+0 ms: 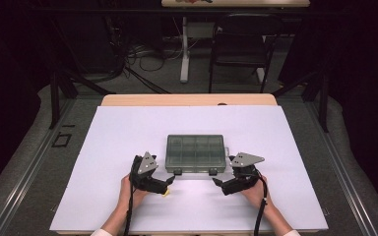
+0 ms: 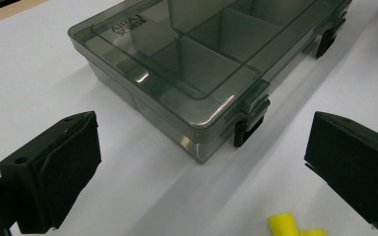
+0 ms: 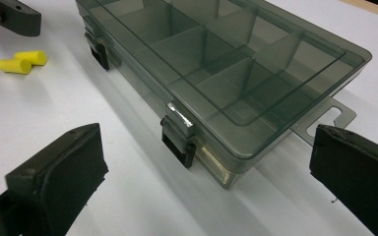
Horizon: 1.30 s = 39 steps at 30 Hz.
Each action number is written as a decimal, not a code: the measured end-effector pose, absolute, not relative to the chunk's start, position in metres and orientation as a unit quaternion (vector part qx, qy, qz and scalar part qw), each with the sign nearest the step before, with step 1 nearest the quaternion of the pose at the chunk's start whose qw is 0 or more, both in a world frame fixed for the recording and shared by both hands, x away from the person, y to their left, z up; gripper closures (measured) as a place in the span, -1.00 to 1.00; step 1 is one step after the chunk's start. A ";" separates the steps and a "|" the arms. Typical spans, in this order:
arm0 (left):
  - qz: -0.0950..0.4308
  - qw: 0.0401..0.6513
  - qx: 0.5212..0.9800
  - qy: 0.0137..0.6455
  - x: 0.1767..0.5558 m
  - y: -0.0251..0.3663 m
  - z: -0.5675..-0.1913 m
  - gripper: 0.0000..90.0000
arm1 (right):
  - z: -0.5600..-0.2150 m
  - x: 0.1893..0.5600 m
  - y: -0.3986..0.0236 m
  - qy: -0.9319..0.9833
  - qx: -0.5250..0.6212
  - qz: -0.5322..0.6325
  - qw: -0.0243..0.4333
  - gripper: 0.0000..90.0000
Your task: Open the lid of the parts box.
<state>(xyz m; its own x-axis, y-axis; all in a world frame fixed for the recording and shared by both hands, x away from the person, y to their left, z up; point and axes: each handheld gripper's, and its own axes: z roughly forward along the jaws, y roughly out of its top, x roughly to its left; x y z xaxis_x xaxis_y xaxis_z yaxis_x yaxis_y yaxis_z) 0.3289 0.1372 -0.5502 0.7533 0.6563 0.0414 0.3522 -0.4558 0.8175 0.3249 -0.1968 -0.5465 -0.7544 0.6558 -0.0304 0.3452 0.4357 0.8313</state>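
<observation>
Two grippers, left and right, jaws spread, empty, flanking front latches of closed smoky compartment box mid-tabletop; likely poised for unlatching. Yellow earplugs beside left gripper, awaiting stowing.

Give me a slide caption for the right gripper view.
Open right gripper faces a latch on the closed smoky compartment box.

A smoky translucent compartment box, lid shut and both front latches closed, lies flat mid-tabletop, two yellow earplugs at its seven o'clock.
</observation>
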 end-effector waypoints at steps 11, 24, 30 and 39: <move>0.171 0.419 0.839 0.302 0.340 0.131 -0.553 -0.95 | -0.549 0.335 -0.192 0.830 0.314 0.424 0.179 -0.97; 0.165 0.407 0.851 0.289 0.342 0.127 -0.556 -0.65 | -0.551 0.336 -0.192 0.831 0.323 0.411 0.189 -0.65; 0.164 0.404 0.853 0.285 0.342 0.126 -0.557 -0.51 | -0.553 0.336 -0.191 0.833 0.327 0.403 0.192 -0.50; 0.166 0.408 0.850 0.288 0.342 0.128 -0.558 -0.40 | -0.554 0.336 -0.192 0.832 0.329 0.401 0.196 -0.42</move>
<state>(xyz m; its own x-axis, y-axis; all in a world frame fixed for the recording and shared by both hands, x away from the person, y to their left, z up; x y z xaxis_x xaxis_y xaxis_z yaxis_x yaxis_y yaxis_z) 0.3421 0.1280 -0.5576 0.7791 0.6250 0.0482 0.3538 -0.5019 0.7893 0.3362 -0.1920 -0.5539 -0.7068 0.7046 -0.0628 0.3900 0.4622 0.7964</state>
